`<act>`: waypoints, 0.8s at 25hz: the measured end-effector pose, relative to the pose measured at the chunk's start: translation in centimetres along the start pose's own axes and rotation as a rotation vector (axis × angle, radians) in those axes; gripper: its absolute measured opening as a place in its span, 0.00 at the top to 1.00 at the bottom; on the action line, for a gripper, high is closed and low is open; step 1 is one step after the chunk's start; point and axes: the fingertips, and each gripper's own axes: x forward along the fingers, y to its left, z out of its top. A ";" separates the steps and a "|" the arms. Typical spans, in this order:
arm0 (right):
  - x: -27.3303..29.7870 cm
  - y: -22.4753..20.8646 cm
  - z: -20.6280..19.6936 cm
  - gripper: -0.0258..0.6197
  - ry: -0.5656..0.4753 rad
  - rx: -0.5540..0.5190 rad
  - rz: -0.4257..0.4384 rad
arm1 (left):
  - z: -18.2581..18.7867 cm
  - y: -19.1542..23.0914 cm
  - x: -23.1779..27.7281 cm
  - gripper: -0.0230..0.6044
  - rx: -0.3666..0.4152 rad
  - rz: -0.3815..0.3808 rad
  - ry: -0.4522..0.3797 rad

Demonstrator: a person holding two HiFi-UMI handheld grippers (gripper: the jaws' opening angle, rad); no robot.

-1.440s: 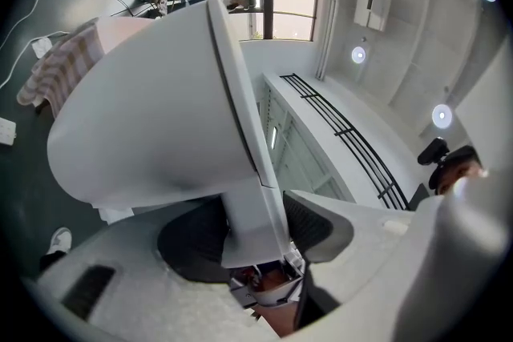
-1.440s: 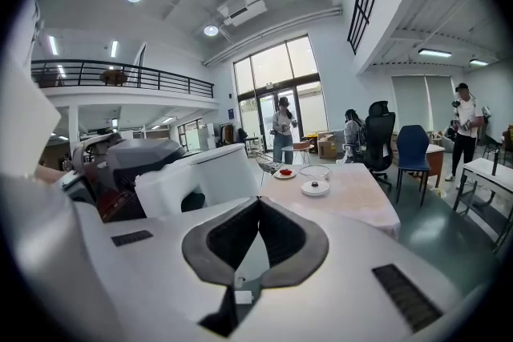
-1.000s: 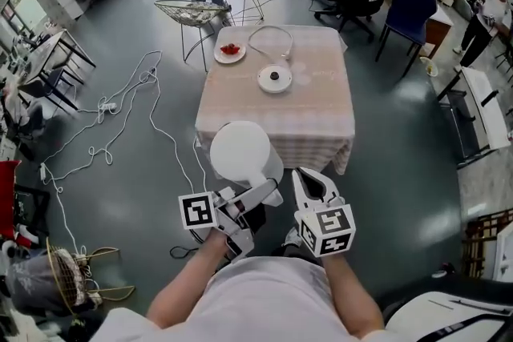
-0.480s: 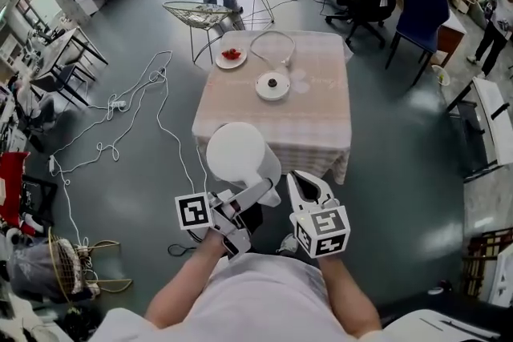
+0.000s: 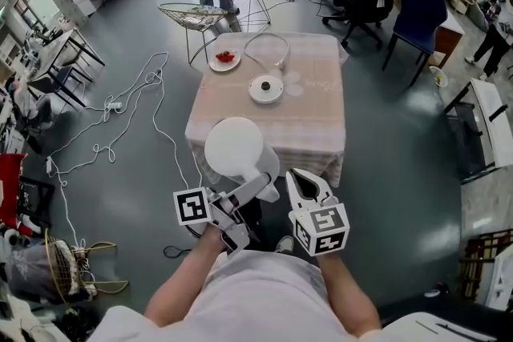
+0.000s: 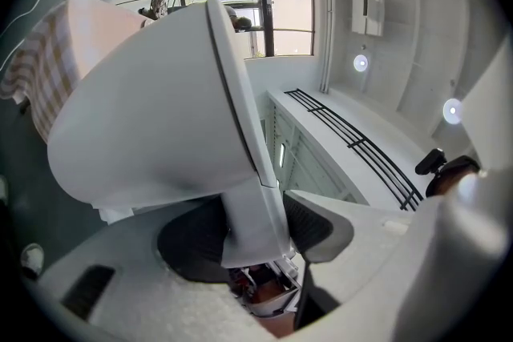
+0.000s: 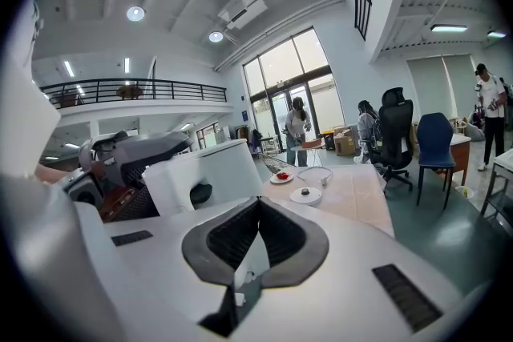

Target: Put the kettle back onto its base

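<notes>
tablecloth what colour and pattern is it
The tablecloth is pale pinkish beige with a faint check, clearest in the head view.

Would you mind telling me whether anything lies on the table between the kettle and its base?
Nothing visible does: the kettle, held in the left gripper, faces bare tablecloth up to the base; the plate sits off to the left.

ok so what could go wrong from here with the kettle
The left gripper alone holds the white kettle, by its thin handle, so the body could swing or slip in the grip; the right gripper is shut and empty. The round base is small, with the cord loop and a plate of red food close by: an off-centre landing may shove it or leave the kettle crooked.
</notes>
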 end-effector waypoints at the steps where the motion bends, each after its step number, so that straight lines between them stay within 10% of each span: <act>1: 0.2 -0.1 0.0 0.95 0.003 -0.002 0.002 | 0.2 0.1 0.1 0.62 -0.001 -0.002 -0.001; 20: 9.6 -2.7 1.4 0.95 0.062 0.002 -0.024 | 8.9 4.6 2.4 0.62 -0.059 0.005 0.017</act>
